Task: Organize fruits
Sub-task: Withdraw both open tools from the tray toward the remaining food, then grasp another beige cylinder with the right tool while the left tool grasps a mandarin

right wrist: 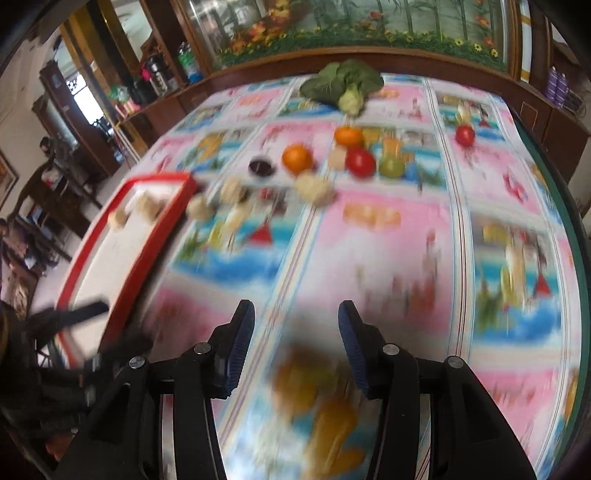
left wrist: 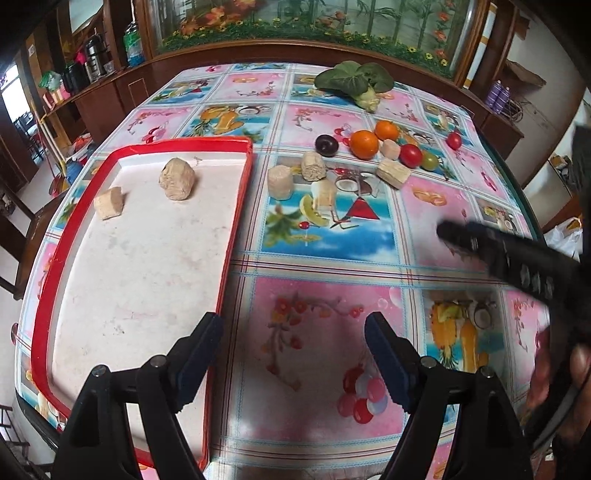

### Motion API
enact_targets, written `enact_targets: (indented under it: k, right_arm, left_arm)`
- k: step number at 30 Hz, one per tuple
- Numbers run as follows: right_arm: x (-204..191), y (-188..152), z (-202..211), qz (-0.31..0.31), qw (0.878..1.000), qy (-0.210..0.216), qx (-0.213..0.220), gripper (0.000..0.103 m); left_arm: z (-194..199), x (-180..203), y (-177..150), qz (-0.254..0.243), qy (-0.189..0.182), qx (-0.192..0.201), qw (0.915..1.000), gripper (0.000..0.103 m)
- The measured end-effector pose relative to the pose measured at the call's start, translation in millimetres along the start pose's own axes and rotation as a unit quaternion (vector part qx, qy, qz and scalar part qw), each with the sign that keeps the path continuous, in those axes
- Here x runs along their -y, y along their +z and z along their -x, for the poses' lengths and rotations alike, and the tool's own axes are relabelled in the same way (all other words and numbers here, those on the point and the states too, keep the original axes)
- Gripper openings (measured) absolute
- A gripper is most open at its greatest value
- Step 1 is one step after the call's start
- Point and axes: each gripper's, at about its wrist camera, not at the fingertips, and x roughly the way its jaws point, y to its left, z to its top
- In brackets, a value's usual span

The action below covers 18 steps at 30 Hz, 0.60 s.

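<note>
Oranges (left wrist: 364, 144), tomatoes (left wrist: 410, 155) and beige chunks (left wrist: 393, 173) crowd the tablecloth (left wrist: 317, 302) beside the red tray (left wrist: 236, 206); left gripper (left wrist: 293, 354) and right gripper (right wrist: 296, 345) both gape empty.

Dark wood cabinet (left wrist: 207, 55) runs along the wall beyond the tongs, behind the counter (left wrist: 332, 295) with its fruit-print cloth. Glass panel (left wrist: 314, 18) with painted bamboo and flowers above it. Left of tongs: wood shelf (left wrist: 74, 96) with flasks, bright doorway (left wrist: 14, 99), pale floor (left wrist: 7, 306).
</note>
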Motion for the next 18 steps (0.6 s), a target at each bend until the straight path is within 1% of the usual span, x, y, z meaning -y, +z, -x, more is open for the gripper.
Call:
enact_targets:
  k: [2, 6, 9, 12, 13, 14, 15, 18]
  right_arm:
    - [3, 18, -10, 0.003, 1.0, -0.002, 0.01, 0.047]
    - [6, 52, -44, 0.009, 1.0, -0.003, 0.011, 0.047]
    - [9, 62, -63, 0.014, 1.0, -0.008, 0.005, 0.047]
    - [13, 65, -77, 0.021, 1.0, -0.015, -0.002, 0.046]
    - [14, 65, -80, 0.022, 1.0, -0.011, -0.004, 0.044]
    - [16, 65, -83, 0.021, 1.0, -0.01, -0.005, 0.035]
    - [17, 66, -84, 0.022, 1.0, -0.008, -0.004, 0.032]
    - [18, 65, -82, 0.038, 0.999, -0.01, 0.007, 0.031]
  left_arm:
    - [-3, -2, 3, 0.007, 0.001, -0.005, 1.0, 0.082]
    - [-8, -4, 8, 0.011, 0.008, -0.008, 0.9999, 0.082]
    - [-12, -3, 13, 0.012, 0.009, -0.011, 0.9998, 0.082]
    - [-14, 0, 20, 0.009, 0.005, -0.009, 0.9999, 0.082]
    - [-15, 2, 24, 0.007, 0.004, -0.008, 0.9999, 0.082]
    - [-16, 5, 27, 0.005, 0.004, -0.006, 1.0, 0.082]
    - [-18, 7, 31, 0.003, 0.004, -0.006, 1.0, 0.082]
    - [-25, 17, 46, -0.005, 0.004, -0.004, 1.0, 0.082]
